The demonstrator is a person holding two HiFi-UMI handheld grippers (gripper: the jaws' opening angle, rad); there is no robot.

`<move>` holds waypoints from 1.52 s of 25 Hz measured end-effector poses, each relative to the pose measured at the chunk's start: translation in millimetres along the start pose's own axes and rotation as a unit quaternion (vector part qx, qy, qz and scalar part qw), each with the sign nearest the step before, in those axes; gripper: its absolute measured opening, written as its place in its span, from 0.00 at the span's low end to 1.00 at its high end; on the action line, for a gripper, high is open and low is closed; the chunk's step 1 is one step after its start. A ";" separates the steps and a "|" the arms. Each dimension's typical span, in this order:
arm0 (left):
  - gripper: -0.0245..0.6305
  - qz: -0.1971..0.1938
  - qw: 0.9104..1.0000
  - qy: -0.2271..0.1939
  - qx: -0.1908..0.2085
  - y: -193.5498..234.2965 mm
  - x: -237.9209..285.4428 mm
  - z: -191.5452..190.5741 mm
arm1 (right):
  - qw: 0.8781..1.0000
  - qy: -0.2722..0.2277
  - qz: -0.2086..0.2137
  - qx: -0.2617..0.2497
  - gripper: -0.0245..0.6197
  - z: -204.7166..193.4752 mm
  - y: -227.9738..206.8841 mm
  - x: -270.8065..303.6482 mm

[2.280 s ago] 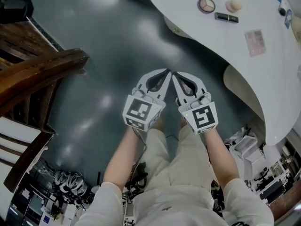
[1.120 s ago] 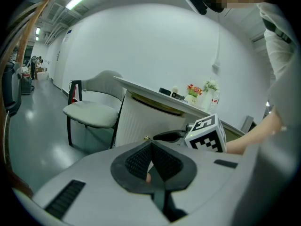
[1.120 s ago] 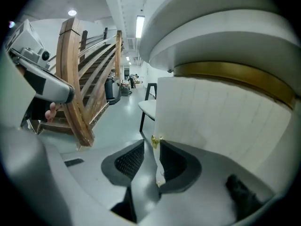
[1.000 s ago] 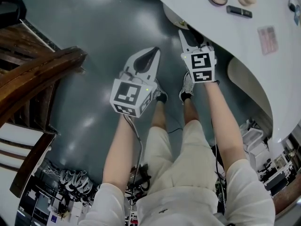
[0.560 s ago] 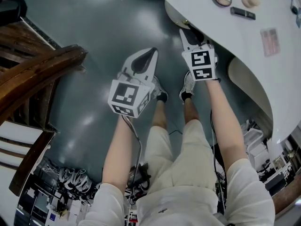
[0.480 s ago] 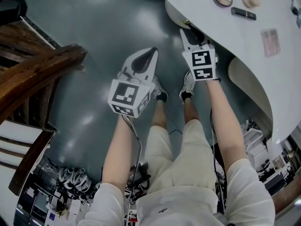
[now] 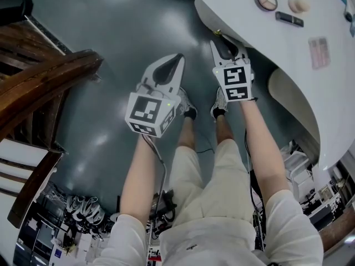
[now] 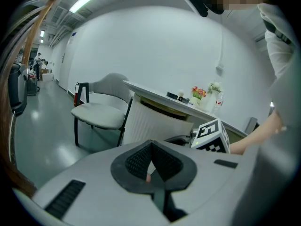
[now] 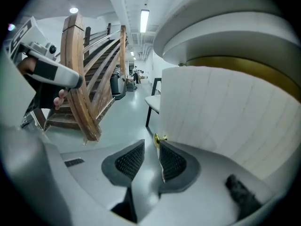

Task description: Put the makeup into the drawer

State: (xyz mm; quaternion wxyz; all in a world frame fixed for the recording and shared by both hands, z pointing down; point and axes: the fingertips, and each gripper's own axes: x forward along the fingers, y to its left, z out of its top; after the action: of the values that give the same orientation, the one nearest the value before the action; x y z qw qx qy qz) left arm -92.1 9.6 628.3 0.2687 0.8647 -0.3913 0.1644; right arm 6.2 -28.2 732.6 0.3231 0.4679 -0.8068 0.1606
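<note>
On the white table (image 7: pixel 277 43) lie a round compact (image 7: pixel 266 0), a beige puff (image 7: pixel 299 4), a black lipstick (image 7: pixel 289 19) and a pale palette (image 7: pixel 319 52). Under the table's edge is a white ribbed drawer front (image 9: pixel 225 112) with a small brass knob (image 9: pixel 159 139) (image 7: pixel 217 32). My right gripper (image 9: pixel 151 142) (image 7: pixel 213 40) has its tips at the knob. The jaws stand slightly apart, the knob lies next to the right fingertip, and a gap shows on its other side. My left gripper (image 7: pixel 179 57) (image 8: pixel 150 142) hangs over the floor to the left, shut and empty.
A wooden staircase (image 7: pixel 44 82) runs along the left. A white chair (image 8: pixel 96 114) stands beside the table's base. The person's legs and shoes (image 7: pixel 188 112) are below the grippers. Equipment clutter (image 7: pixel 83 215) lines the near floor.
Over two seconds the right gripper went from mid-floor up to the knob under the table's edge, and the left gripper drew apart from it. In the last second both barely moved.
</note>
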 end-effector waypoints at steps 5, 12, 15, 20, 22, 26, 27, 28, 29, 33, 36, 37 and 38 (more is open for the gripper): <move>0.05 0.001 1.000 -0.005 0.004 3.7 -9.9 5.2 | 1.000 0.002 0.003 0.003 0.19 -2.0 22.4 -5.2; 0.05 0.007 1.000 -0.010 0.011 8.1 -22.2 8.5 | 1.000 0.005 0.009 0.006 0.20 -5.8 55.8 -12.7; 0.05 0.008 1.000 -0.013 0.009 10.4 -29.7 10.4 | 1.000 0.007 0.012 0.007 0.20 -7.0 70.2 -16.1; 0.05 0.012 1.000 -0.019 0.008 16.8 -39.0 14.2 | 1.000 0.007 0.016 0.003 0.21 -10.3 95.8 -21.2; 0.05 0.013 1.000 -0.022 0.010 19.3 -42.5 17.7 | 1.000 0.007 0.018 0.002 0.21 -11.2 105.5 -23.8; 0.05 0.013 0.999 -0.027 0.015 24.2 -48.7 24.0 | 1.000 0.007 0.020 0.003 0.22 -14.9 122.5 -27.4; 0.05 0.013 0.999 -0.027 0.016 25.4 -49.7 24.9 | 1.000 0.007 0.020 0.004 0.22 -15.2 125.9 -27.9; 0.05 0.013 0.999 -0.028 0.017 26.6 -50.6 25.7 | 1.000 0.008 0.020 0.004 0.23 -15.2 129.0 -28.5; 0.05 0.014 0.999 -0.029 0.017 27.9 -51.7 26.5 | 1.000 0.009 0.019 0.006 0.23 -15.4 132.2 -29.1; 0.05 0.016 0.999 -0.035 0.015 33.2 -57.2 29.6 | 1.000 0.010 0.017 0.013 0.23 -16.8 145.7 -31.9; 0.05 0.019 0.999 -0.036 0.012 36.8 -59.9 29.5 | 1.000 0.012 0.017 0.015 0.23 -18.6 156.5 -34.3; 0.05 0.020 0.999 -0.035 0.013 37.2 -59.9 29.3 | 1.000 0.012 0.017 0.016 0.23 -19.7 159.2 -35.0; 0.05 0.020 0.999 -0.035 0.014 37.2 -60.0 29.3 | 1.000 0.013 0.017 0.016 0.23 -20.5 161.7 -35.8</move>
State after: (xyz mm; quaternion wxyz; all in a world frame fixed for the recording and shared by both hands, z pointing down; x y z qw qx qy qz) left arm -156.8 7.1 587.6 0.2391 0.8656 -0.4154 0.1449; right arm -112.4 89.2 730.7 0.3231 0.4569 -0.8077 0.1853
